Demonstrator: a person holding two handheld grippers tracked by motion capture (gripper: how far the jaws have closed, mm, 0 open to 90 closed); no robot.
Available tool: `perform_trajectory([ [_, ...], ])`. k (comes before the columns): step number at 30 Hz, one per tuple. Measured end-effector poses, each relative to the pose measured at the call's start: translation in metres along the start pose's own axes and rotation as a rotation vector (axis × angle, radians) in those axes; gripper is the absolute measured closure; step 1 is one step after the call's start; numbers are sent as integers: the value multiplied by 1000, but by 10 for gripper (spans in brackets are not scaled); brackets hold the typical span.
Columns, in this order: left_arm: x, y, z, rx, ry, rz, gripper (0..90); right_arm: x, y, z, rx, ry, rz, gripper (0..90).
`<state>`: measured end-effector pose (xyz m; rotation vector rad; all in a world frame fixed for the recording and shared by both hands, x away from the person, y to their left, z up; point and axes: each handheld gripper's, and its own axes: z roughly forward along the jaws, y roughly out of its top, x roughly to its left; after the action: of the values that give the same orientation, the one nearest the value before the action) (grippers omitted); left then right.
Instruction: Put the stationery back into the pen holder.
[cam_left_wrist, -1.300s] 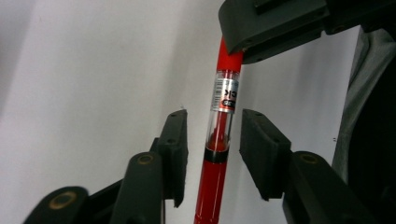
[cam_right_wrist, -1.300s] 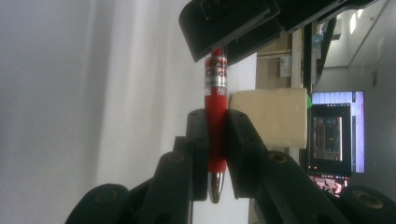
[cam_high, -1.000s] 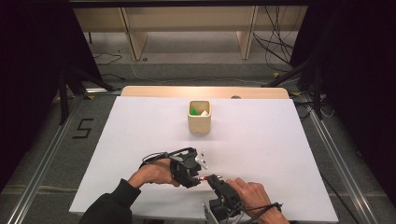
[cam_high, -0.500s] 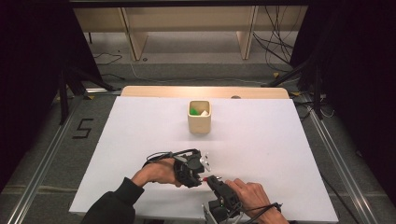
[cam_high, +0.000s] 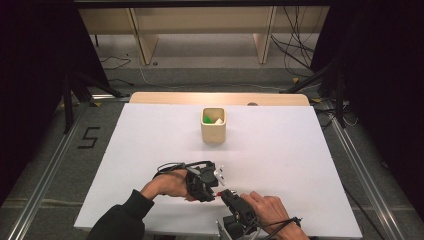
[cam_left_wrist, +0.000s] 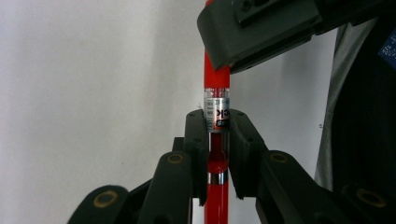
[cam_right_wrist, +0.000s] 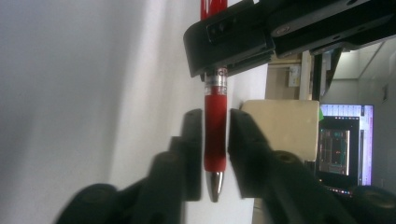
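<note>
Since the earlier high-view pictures, both hands have drawn a little closer to the near edge of the table and closer together, and the red pen (cam_left_wrist: 217, 140) now bridges the two grippers. It is a slim plastic retractable pen with a silver tip (cam_right_wrist: 214, 185), a red grip section and a printed label band near mid-barrel; it looks light and stiff, with a smooth, round barrel that could roll or slide between hard jaws, so the grip section and the labelled barrel seem the better places to take hold rather than the tapered tip. The left gripper (cam_left_wrist: 217, 154) has its jaws closed against the barrel at the label, pinching it from both sides. The right gripper (cam_right_wrist: 215, 144) has its jaws closed narrowly about the red grip section just above the tip, seemingly touching it on both sides. In the high view the left gripper (cam_high: 202, 182) and the right gripper (cam_high: 231, 196) meet near the near edge of the white table (cam_high: 280, 165), just left of centre, with the pen held above the surface. Well apart, toward the far side, stands a small wooden cup (cam_high: 213, 126) holding green and white items.
</note>
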<state>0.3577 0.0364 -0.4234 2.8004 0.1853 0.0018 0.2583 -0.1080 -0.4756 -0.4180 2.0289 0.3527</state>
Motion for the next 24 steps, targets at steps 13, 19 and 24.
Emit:
perform_trajectory([
  [13,11,-14,-10,-89,42,-89,789,-13,-5,-17,-54,-8,187,423],
  [19,21,-26,-20,-248,123,-221,788,-27,-25,-21,-73,27,509,381],
  [24,32,-35,-28,-405,207,-360,788,-38,-45,-23,-128,82,823,334],
])
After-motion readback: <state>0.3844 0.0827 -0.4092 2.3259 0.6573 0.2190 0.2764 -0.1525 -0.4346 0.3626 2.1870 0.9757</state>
